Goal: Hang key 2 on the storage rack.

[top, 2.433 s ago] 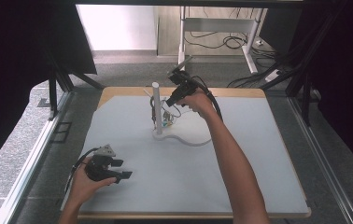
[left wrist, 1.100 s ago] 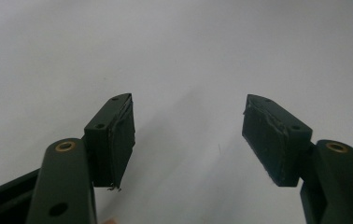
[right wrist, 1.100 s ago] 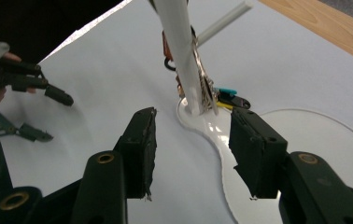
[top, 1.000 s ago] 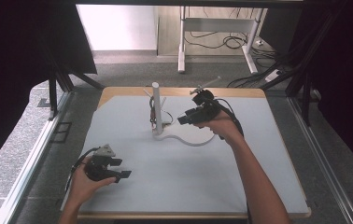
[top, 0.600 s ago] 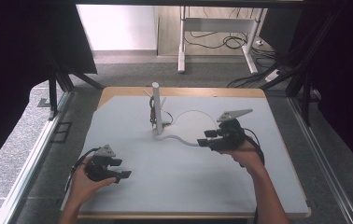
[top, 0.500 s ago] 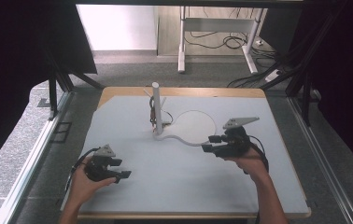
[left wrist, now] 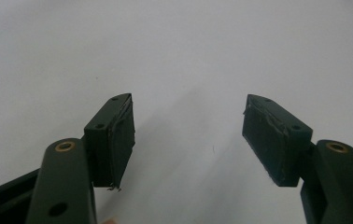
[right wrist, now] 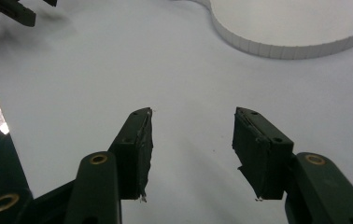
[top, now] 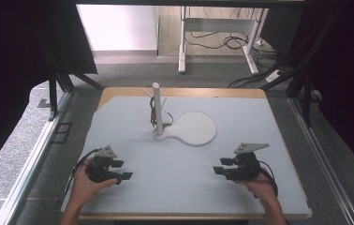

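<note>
A white stand (top: 188, 129) with a round flat base and an upright post (top: 156, 108) sits at the middle back of the pale table mat (top: 184, 187). Something small and dark hangs on the post; I cannot tell what. My left gripper (top: 124, 169) rests low at the front left, open, with nothing between its pads (left wrist: 118, 137). My right gripper (top: 218, 166) is low at the front right, pointing left, open and empty, pads (right wrist: 139, 149) apart over bare mat. The base's rim (right wrist: 277, 46) shows at the top of the right gripper view.
The mat lies on a wooden table (top: 184, 92) with dark curtains on both sides. Cables and a desk frame (top: 217, 28) stand on the floor beyond the far edge. The left gripper's tip (right wrist: 16, 11) shows far off in the right gripper view.
My right gripper has left the post, swung right and toward the front of the table, and come down near the mat. The left gripper has stayed put.
</note>
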A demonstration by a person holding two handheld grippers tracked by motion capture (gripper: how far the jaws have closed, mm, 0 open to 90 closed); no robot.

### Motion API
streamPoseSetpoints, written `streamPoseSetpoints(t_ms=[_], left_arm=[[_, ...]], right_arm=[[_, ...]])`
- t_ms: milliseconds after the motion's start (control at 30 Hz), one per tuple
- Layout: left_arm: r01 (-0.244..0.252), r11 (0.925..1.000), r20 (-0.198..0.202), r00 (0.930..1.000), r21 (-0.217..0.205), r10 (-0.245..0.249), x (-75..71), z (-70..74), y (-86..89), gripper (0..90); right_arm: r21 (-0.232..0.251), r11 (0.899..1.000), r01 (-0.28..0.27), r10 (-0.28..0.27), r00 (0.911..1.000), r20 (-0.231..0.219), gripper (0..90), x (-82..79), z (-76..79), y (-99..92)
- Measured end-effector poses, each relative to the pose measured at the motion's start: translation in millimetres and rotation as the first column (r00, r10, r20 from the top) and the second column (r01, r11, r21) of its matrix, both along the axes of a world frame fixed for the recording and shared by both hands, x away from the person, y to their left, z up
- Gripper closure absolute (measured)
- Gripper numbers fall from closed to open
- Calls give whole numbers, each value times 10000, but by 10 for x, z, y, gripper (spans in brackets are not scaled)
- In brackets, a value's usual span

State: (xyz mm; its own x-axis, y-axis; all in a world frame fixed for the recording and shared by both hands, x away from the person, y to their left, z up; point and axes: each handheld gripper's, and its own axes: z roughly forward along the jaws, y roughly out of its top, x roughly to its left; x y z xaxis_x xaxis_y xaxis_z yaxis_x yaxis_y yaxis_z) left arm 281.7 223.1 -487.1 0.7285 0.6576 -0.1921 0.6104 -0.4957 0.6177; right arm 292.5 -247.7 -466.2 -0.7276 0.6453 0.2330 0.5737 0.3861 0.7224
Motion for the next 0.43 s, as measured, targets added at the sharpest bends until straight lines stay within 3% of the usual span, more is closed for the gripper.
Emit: streamPoseSetpoints(t_ms=[133,367,433], left_arm=[[-9,10000,21,10000,-1,9,3,0,0,348],[-2,10000,29,10000,11,2,7,-1,-5,348],[-6,10000,36,10000,-10,6,11,-1,-2,348]], right_arm=[[51,9998,182,-182,9998,17,477,6,-46,-29],[183,9984,537,-547,9966,615,455,-18,-23,-70],[63,9958,917,-919,9925,810,441,-17,-32,-101]])
